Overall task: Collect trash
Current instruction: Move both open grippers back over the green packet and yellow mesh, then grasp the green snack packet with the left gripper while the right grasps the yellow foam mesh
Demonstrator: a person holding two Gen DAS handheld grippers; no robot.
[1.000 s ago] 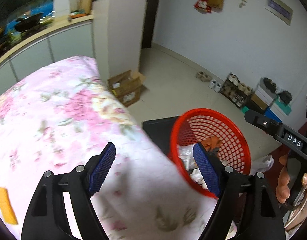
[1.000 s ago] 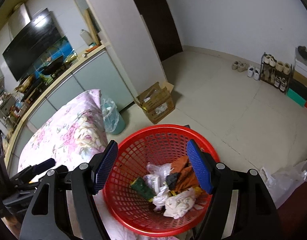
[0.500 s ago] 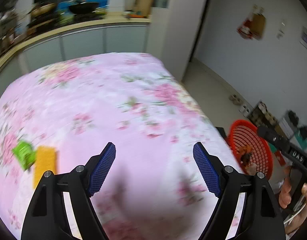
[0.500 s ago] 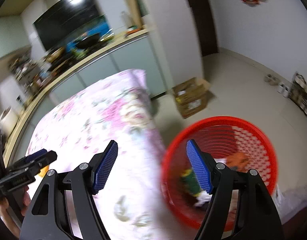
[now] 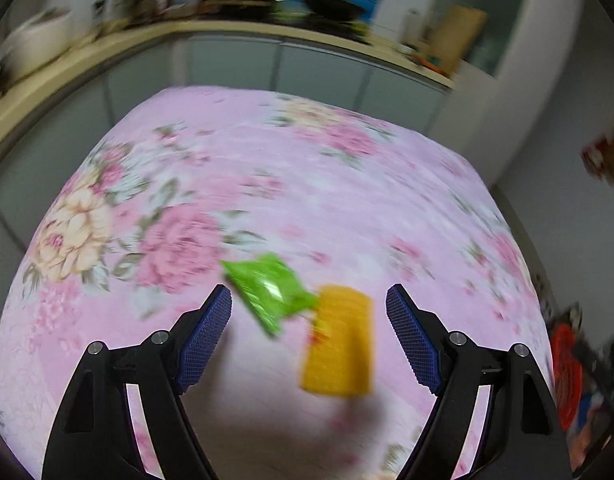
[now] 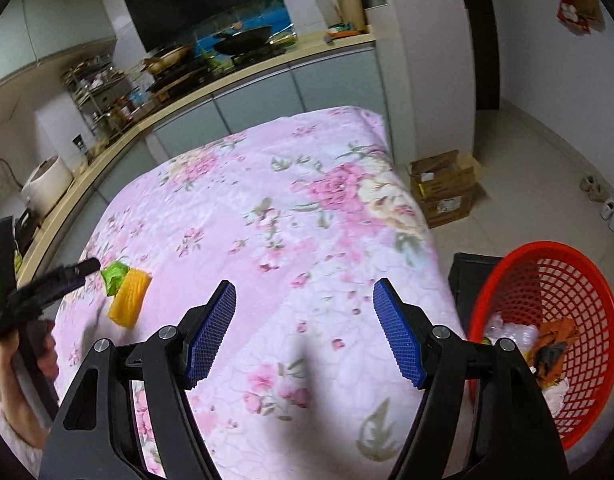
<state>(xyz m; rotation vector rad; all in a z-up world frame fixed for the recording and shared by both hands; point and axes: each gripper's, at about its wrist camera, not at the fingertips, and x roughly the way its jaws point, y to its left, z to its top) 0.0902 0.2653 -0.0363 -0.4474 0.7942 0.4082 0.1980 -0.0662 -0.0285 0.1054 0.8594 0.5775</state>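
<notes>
The left gripper point(image 5: 309, 334) is hovering over a surface draped in a pink floral cloth point(image 5: 347, 184), its jaws spread wide and pinching nothing. Two pieces of trash are lying on the cloth ahead of it: a green wrapper point(image 5: 269, 288) and a yellow ridged piece point(image 5: 341, 348), touching or overlapping at one corner. In the left wrist view, which is smeared by blur, both are sitting within the span of the open jaws, the green wrapper nearer the left blue pad and the yellow piece nearer the right one; whether the pads are level with them or above them cannot be told. The right gripper point(image 6: 303, 328) is also hanging with its jaws spread and empty, over the middle of the cloth, well apart from that trash, which is showing far to its left beside the tip of the left gripper. A red mesh basket point(image 6: 555, 264) is standing off the cloth's edge at the right, holding crumpled wrappers and bags, just beside the right jaw in the picture.
</notes>
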